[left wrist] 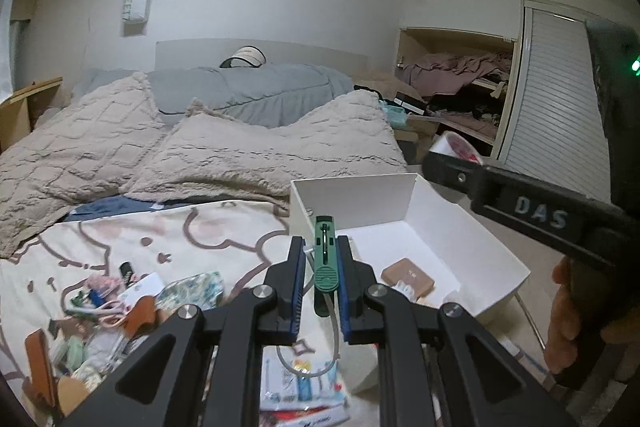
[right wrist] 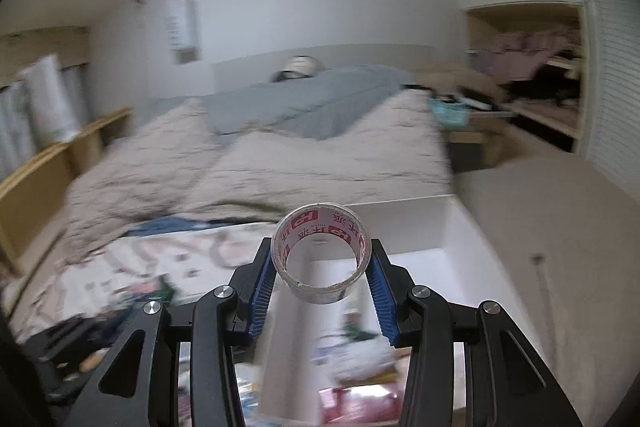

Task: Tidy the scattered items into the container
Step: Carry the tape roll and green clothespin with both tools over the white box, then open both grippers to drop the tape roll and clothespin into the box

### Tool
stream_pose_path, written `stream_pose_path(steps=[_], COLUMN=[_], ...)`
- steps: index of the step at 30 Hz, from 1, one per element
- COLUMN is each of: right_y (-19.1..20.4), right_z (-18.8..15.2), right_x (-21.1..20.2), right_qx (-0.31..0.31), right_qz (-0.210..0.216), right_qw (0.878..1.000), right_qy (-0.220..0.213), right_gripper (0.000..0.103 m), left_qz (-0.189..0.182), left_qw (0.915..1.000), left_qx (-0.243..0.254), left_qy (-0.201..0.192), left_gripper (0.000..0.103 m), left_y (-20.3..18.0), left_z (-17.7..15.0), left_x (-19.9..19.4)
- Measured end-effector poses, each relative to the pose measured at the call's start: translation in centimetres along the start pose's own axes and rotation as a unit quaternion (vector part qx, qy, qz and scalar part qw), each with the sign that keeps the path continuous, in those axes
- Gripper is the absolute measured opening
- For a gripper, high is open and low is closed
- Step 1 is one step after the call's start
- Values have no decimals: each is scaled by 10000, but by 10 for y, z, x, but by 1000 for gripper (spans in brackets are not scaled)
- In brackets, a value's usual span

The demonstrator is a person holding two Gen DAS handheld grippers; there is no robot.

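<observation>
Left gripper [left wrist: 320,259] fingers clamped on green tool [left wrist: 326,259], cord dangling below; held over bed just beside white box [left wrist: 500,251]. Tool light, rigid, narrow; cord may snag on wall. Right gripper [right wrist: 322,263] fingers pinch tape roll [right wrist: 322,253] across outer rim, near box. Roll light, stiff, smooth; could slip or rotate.

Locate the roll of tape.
The roll of tape sits clamped in the right claw, centre of the right wrist view, raised in front of the white box.
</observation>
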State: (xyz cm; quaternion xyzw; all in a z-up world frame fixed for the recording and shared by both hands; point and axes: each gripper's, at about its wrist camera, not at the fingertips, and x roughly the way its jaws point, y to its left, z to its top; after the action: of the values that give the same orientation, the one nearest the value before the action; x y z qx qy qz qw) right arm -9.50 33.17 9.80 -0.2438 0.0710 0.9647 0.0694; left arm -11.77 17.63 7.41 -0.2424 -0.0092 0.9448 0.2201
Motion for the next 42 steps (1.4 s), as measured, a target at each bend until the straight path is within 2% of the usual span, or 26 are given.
stream_pose_path(steps=[5, 9, 14, 21, 25, 31, 42], right_y=[-38, -64, -81, -88, -93, -98, -100], right_z=[2, -9, -29, -54, -61, -65, -70], right_x=[29, 57, 85, 101, 107, 107, 108], right_qx=[301, 470, 314, 14, -61, -133, -51], right_qz=[-423, -584, -966, -982, -972, -940, -769], right_qw=[9983, 9943, 9847, 9755, 9719, 9710, 9701], right_qy=[282, 759, 1419, 1969, 2142, 2193, 2301], right_gripper=[45, 45, 45, 45, 45, 45, 45], left_qz=[-61, -143, -266, -285, -236, -146, 43], left_qw=[9999, 9995, 9969, 9889, 9831, 9768, 9724], left_qx=[82, 131, 193, 326, 473, 719, 1148], left_qy=[52, 246, 713, 1419, 1752, 2012, 2032], left_gripper=[14, 14, 14, 14, 14, 14, 14], left_y=[-11, -19, -40, -65, -70, -75, -85], left_z=[13, 21, 22, 11, 4, -5, -13], left_x=[24, 48, 90, 135, 156, 172, 174])
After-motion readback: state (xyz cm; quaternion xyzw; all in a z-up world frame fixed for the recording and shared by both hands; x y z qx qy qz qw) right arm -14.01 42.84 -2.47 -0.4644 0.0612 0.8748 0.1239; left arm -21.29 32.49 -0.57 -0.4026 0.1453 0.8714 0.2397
